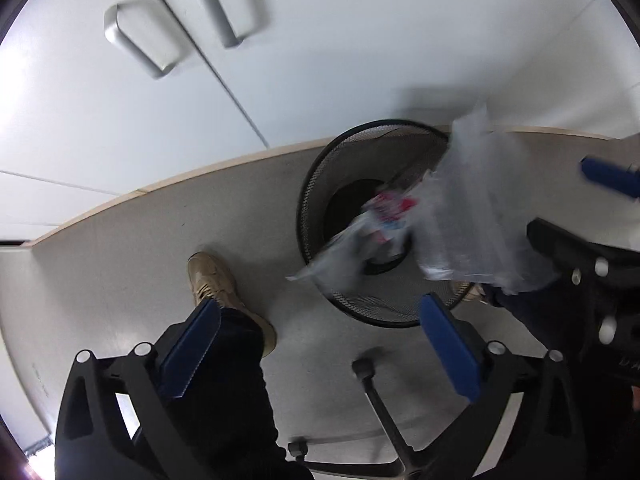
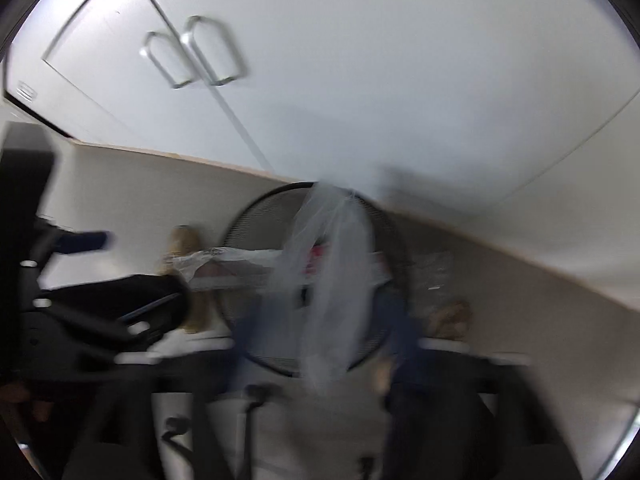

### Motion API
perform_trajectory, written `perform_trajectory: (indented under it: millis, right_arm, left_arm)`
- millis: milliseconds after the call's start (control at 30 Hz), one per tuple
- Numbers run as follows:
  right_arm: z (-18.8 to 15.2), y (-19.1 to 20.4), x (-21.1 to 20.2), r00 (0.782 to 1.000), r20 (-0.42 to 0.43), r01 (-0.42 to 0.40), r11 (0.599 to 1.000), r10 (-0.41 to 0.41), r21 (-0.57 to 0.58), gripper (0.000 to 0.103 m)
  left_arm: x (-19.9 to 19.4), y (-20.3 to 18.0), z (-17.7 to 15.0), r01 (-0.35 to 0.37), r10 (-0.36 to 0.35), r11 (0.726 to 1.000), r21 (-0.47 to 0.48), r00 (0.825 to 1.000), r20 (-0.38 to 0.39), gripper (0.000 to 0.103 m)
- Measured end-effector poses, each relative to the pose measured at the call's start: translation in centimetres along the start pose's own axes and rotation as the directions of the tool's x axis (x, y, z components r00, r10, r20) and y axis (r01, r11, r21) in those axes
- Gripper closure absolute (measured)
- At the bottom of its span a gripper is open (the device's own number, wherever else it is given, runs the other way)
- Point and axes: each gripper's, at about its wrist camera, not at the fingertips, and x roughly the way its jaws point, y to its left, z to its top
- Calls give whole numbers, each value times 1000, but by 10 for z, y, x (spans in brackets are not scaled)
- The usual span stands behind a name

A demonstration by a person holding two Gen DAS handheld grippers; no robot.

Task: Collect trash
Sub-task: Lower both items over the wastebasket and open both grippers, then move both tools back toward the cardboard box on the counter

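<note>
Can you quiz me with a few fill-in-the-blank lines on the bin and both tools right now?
1. The round black mesh bin stands on the ____.
2. The left tool has its blue pads spread wide, so it is ____.
3. The clear plastic bag hangs over the ____.
4. The wrapper seen inside the bin is printed white and ____.

Missing words: floor; open; bin; red
</note>
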Motion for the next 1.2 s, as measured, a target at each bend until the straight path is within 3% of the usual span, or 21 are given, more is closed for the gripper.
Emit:
perform_trajectory:
  millis: [67,200,300,433,600,733,833,933,1200]
  right_arm:
    - [-2,-6,-3,1000,-7,8,1000,-8,5,9]
    - [-6,-14,-12,1000,-10,24,999,-24,40,4]
    - [-6,-15,-18,1000,-10,26,997,-26,68,4]
    - [-6,-12,-30,999,6,32,998,-32,52,4]
    - [-3,-5,-54,998,61,8,998,-11,56,4]
    - [0,-5,-93,989,145,-25,997,14,71,4]
    - [-1,-6,-128,976,207,-79,995,64,68,4]
    - [-5,-12,-168,947,283,-175,983,153,57,4]
    - [5,-39,-261,876,438,-248,967,201,53,4]
  left_arm:
    - [-7,-2,-2,44,-44,999,8,998,-41,4]
    - [-20,-2,-7,26,-26,999,24,999,-23,4]
    - [-32,2,-8,66,-66,998,-8,998,-14,4]
    - [-50,7,-12,64,-64,998,-11,998,13,4]
    - [-77,18,-19,73,-70,997,-31,995,75,4]
    - [-129,22,-28,50,-49,999,-1,981,190,4]
    - [-176,29,-38,87,-95,995,41,955,280,4]
    - [-220,35,-50,96,-119,992,82,925,361,4]
    - [-331,75,-52,168,-217,976,140,803,555,4]
